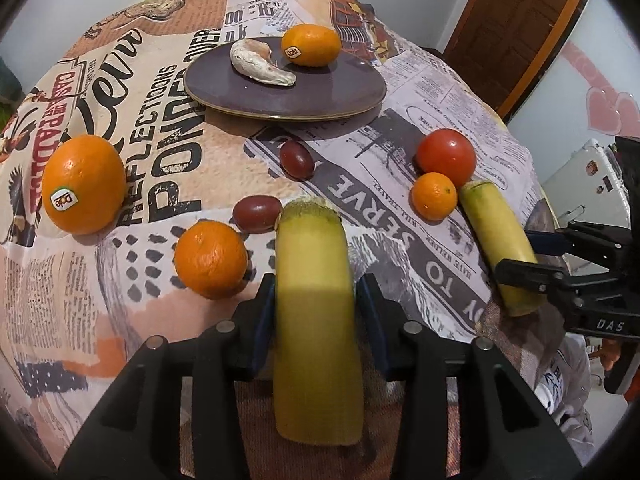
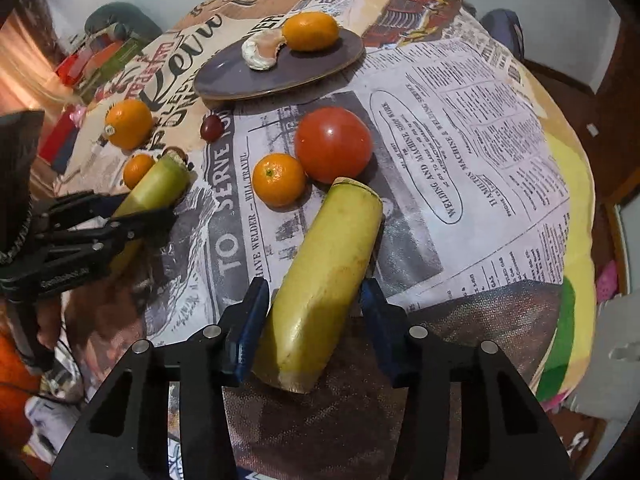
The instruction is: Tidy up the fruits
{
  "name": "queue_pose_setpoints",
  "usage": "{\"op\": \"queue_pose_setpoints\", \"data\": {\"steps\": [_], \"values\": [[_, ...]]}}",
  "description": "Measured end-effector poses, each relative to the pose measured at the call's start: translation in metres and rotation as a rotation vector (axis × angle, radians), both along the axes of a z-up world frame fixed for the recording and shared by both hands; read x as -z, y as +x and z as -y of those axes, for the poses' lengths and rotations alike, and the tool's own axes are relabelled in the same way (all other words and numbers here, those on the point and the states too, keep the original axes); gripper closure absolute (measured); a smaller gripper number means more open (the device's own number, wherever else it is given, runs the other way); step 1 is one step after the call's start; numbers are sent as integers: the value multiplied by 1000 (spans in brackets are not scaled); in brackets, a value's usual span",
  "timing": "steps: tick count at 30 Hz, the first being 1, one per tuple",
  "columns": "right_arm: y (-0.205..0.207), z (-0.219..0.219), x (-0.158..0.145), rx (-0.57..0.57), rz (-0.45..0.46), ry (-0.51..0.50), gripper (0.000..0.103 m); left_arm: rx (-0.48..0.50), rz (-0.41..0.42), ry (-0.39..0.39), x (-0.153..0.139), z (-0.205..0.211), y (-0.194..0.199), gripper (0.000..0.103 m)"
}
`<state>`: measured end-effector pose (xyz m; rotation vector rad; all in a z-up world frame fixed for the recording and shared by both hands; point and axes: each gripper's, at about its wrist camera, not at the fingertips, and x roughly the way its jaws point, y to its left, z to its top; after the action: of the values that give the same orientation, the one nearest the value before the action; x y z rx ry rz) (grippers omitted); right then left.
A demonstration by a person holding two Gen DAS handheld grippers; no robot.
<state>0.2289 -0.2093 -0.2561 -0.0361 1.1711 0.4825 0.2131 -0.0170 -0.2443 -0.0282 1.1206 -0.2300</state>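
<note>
My left gripper (image 1: pixel 316 300) is shut on a yellow banana piece (image 1: pixel 316 312) at the table's near edge; it also shows in the right wrist view (image 2: pixel 156 192). My right gripper (image 2: pixel 316 304) is shut on a second banana piece (image 2: pixel 328 280), also visible in the left wrist view (image 1: pixel 500 240). A purple plate (image 1: pixel 320 96) at the back holds an orange (image 1: pixel 311 45) and a peeled segment (image 1: pixel 260 62). On the cloth lie a large orange (image 1: pixel 82 184), a smaller orange (image 1: pixel 211 258), two red grapes (image 1: pixel 296 159), a tomato (image 2: pixel 333 149) and a small mandarin (image 2: pixel 279 179).
The round table (image 2: pixel 460 128) is covered with a newspaper-print cloth. A wooden door (image 1: pixel 516 28) stands at the back right. Boxes and clutter (image 2: pixel 96 60) lie beyond the table's left side.
</note>
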Motion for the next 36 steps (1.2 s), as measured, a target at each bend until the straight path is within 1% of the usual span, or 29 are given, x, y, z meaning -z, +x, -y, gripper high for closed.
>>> {"op": "queue_pose_setpoints", "data": {"steps": [2,4,6,11,13,18,22,26,30,36], "values": [[5,-2,1,15,18,-6,59,-2,-2,-1,-1,0,0,66],[10,-4,5,36,15,3,59,-5,-2,-6,-1,-1,0,66],[15,-5,10,52,8,22,62,-5,2,-4,-4,-1,-3,66],[9,0,5,78,14,60,65,-9,45,-13,-20,-4,-15,66],[4,2,-2,75,31,79,67,-16,71,-21,-30,-7,-19,66],[-8,1,-32,57,127,89,68,-24,143,-30,-59,-11,-26,66],[-9,-2,-61,51,204,125,68,-37,218,-50,-87,-14,-29,66],[-8,-10,-84,33,273,148,68,-60,268,-58,-107,-19,-27,66],[1,-22,-99,16,323,148,68,-80,300,-65,-121,-24,-22,66],[14,-31,-109,-1,355,150,68,-93,335,-48,-132,-29,-13,66]]}}
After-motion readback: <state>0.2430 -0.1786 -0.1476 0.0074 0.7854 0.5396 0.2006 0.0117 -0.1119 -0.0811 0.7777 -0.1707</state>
